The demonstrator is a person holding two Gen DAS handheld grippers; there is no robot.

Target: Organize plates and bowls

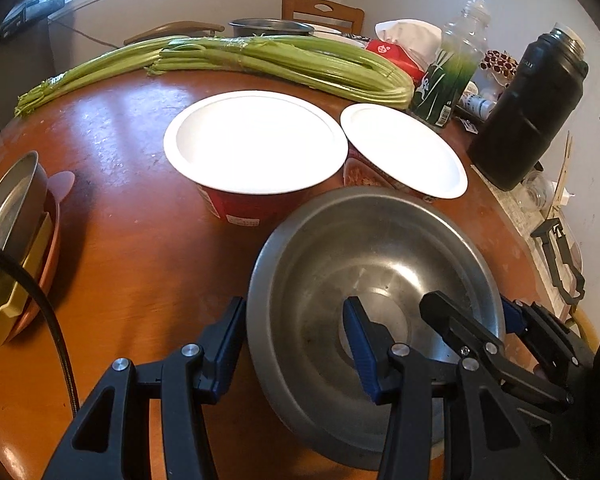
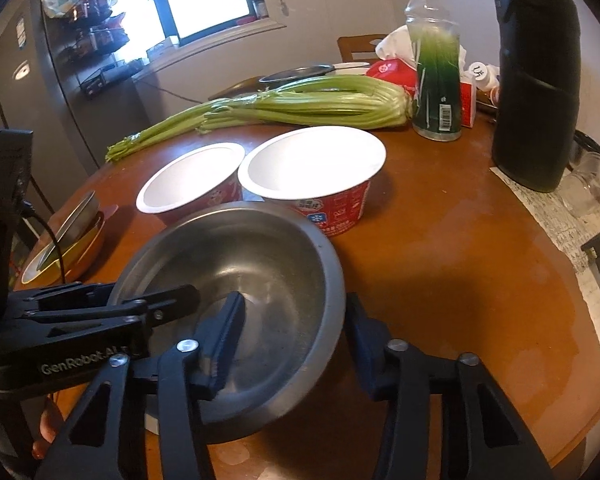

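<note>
a: both tongs straddle the rim of the steel bowl (image 1: 374,304). my left gripper (image 1: 294,344) has one pad outside the wall and one inside, on the bowl's left side. the jaws look narrow, but i can't tell whether the pads press or just bracket the rim.

b: and the right gripper (image 2: 296,340)?

a: same story on the opposite side: inner finger in the bowl, outer finger against the outside wall. it looks close to clamped, though i can't say it bites.

b: where does the bowl sit?

a: on the wooden table (image 2: 460,260), near my edge, just in front of the two red paper bowls (image 1: 256,148), almost touching them. off to the left is a stack of dishes (image 1: 16,240), which i judge is the likely home for it.

b: so how do i handle the lift well?

a: i'd squeeze both sides evenly before raising; steel is slick and the rim is thin. lift both hands level together so it doesn't tip, and clear the paper bowls, since they look light and easy to knock.
</note>
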